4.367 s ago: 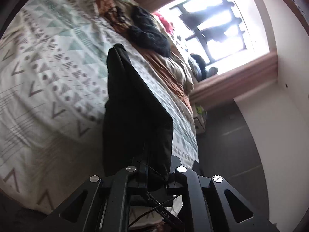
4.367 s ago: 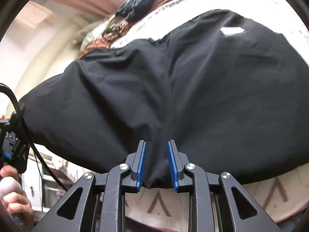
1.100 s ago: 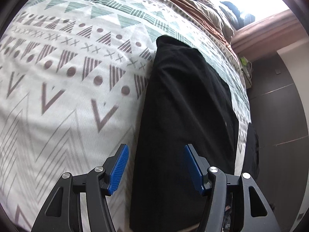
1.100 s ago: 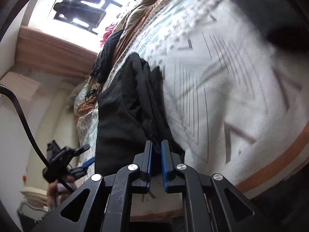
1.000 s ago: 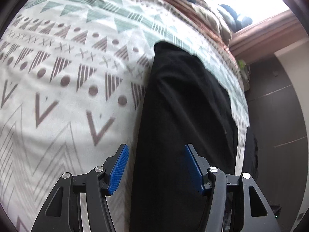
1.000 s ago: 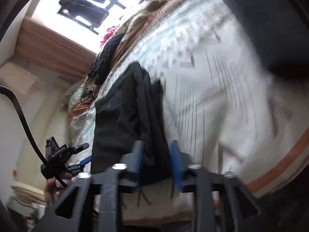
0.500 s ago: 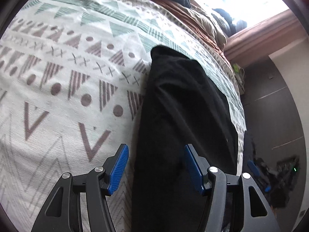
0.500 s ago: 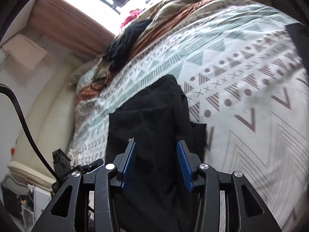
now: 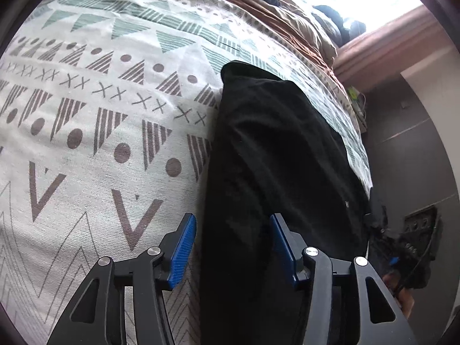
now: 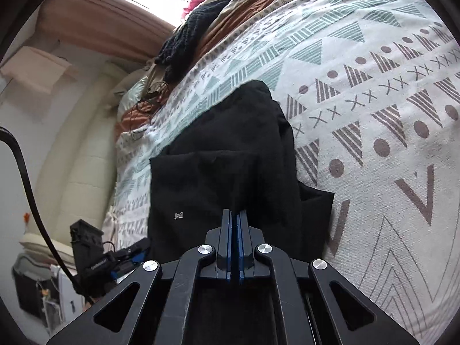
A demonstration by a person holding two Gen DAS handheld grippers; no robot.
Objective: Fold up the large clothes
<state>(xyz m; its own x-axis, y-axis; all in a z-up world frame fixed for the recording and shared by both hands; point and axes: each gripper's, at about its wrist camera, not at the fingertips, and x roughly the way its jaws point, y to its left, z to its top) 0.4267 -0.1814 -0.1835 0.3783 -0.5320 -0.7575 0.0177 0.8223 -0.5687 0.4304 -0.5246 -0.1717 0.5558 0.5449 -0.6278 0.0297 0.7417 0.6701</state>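
We cannot make out the near end of the black garment (image 9: 276, 172): it runs out of frame beneath both tools, and its layers merge into one dark mass. It lies folded into a long strip on the bed (image 9: 86, 115), whose cover carries grey and green triangles, dots and crosses; its long axis runs from the bed's near edge towards the far end, where brown bedding and a dark knitted heap (image 10: 195, 31) sit under a bright window. The left hand-held gripper (image 9: 233, 247) has just been closing, its blue pads astride the strip without pressing it. The right hand-held gripper (image 10: 233, 241) has snapped fully together, seemingly over the cloth, pinching nothing.
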